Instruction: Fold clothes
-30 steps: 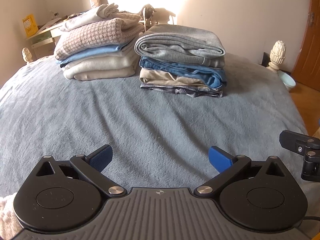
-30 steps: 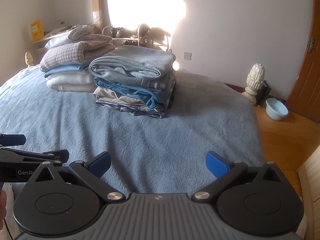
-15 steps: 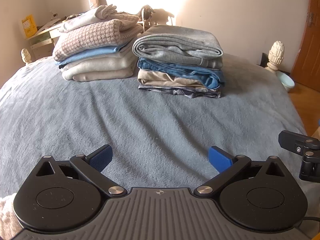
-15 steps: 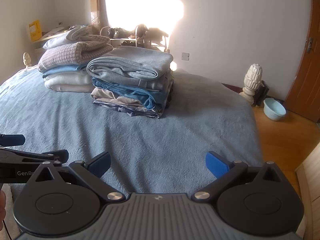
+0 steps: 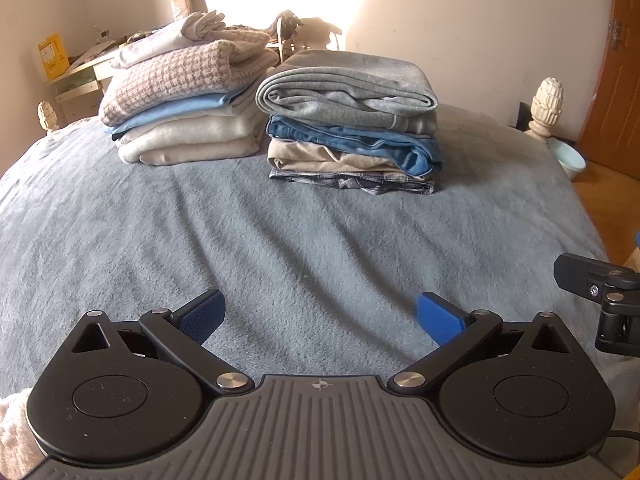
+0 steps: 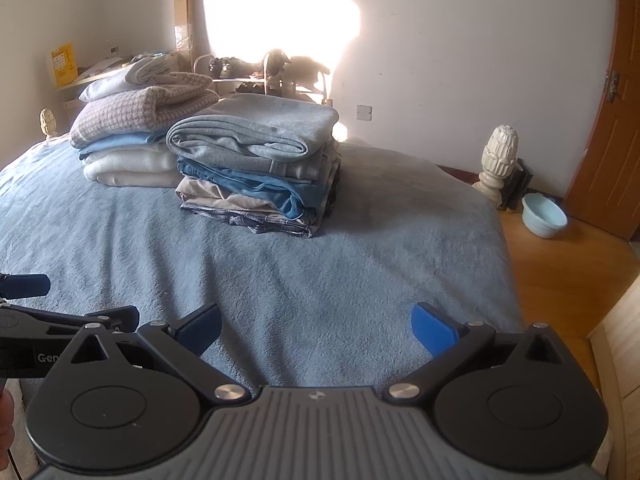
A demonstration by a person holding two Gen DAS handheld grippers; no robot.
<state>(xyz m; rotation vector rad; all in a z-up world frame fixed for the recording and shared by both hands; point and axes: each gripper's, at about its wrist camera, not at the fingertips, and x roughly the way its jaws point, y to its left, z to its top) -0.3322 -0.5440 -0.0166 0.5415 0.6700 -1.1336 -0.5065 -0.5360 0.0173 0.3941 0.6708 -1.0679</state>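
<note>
Two stacks of folded clothes sit side by side, touching or nearly so, toward the far edge of the bed. The nearer stack (image 5: 352,124) has a thick grey fleece garment (image 5: 348,84) on top, then blue denim jeans (image 5: 352,140), a beige piece, and a dark plaid item (image 5: 352,180) at the bottom. The stack at its left (image 5: 184,104) holds a pink-and-cream houndstooth knit (image 5: 172,76), a light blue layer, and cream fleece pieces below.

All of it looks soft and limp. The fleece and knit should be bulky but light; the denim is likely heavier and stiffer. Any piece would best be pinched at a folded edge or corner, with both grippers sharing the width, since a single pinch would let it sag and unfold.

The bed is covered by a blue-grey plush blanket (image 5: 280,240), faintly rippled, bare across its near half. No unfolded garment lies there; a scrap of pale, fluffy fabric (image 5: 16,432) shows at the lower left corner of the left view.

The left gripper (image 5: 320,316) hovers over the near edge, jaws wide apart and holding nothing. The right gripper (image 6: 316,328) is likewise spread and empty, just beside it.
</note>
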